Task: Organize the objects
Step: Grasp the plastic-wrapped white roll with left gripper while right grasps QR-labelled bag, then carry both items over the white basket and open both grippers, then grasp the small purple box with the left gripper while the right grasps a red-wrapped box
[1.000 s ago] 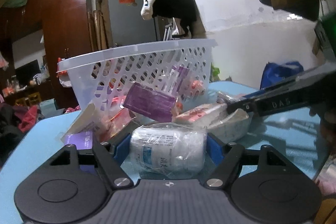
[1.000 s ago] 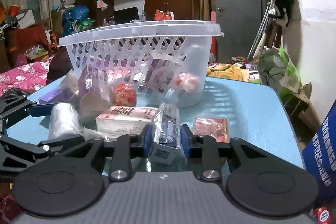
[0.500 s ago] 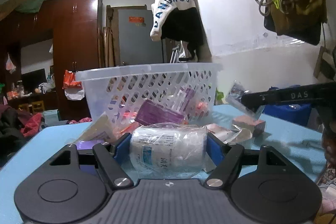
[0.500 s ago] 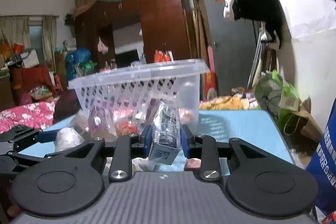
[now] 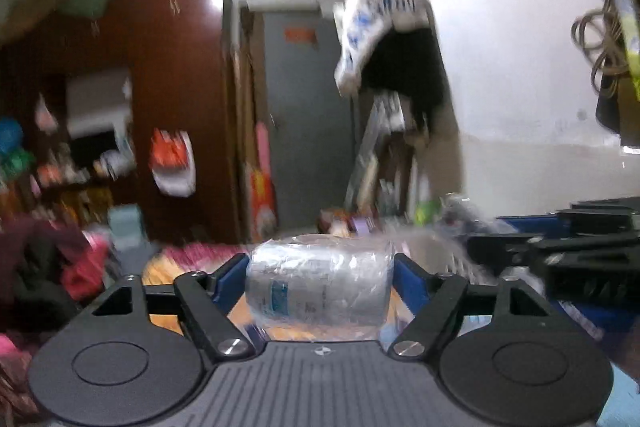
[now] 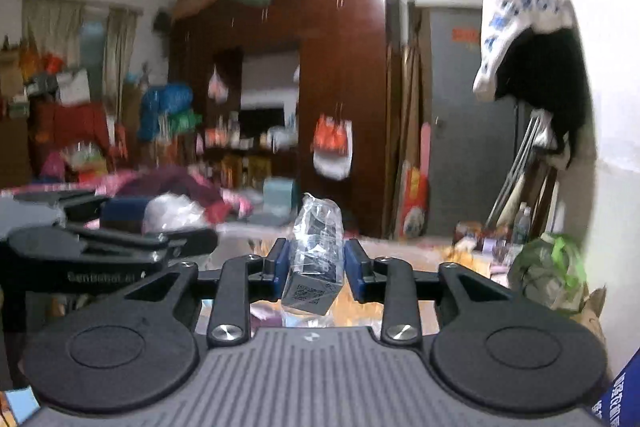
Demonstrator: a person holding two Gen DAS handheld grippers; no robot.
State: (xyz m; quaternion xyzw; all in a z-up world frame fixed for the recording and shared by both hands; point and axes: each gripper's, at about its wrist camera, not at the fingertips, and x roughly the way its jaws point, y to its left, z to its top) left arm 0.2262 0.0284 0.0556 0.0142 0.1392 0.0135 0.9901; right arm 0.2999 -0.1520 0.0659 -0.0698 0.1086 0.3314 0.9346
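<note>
Both grippers are raised in the air side by side. My left gripper (image 5: 320,261) has a white pill bottle in clear wrap (image 5: 318,291) lying crosswise between its blue pads; its jaws are opening, though the pads still touch the bottle's ends. My right gripper (image 6: 316,253) holds a small dark box in a clear packet (image 6: 314,259) upright between its pads, and its jaws are opening too. In the left wrist view the right gripper (image 5: 484,251) shows at the right edge. The right wrist view has the left gripper (image 6: 188,241) at the left with the bottle (image 6: 172,213).
Both views are blurred. A dark wooden wardrobe (image 6: 340,75), a grey door (image 5: 308,115) and clothes hung on the white wall (image 6: 532,51) fill the background. A green bag (image 6: 548,267) sits low at the right. The basket and table have dropped below the views.
Both grippers have risen with their items. The white basket and blue table, in view before, have sunk out of sight, and the room's background now fills both views.
</note>
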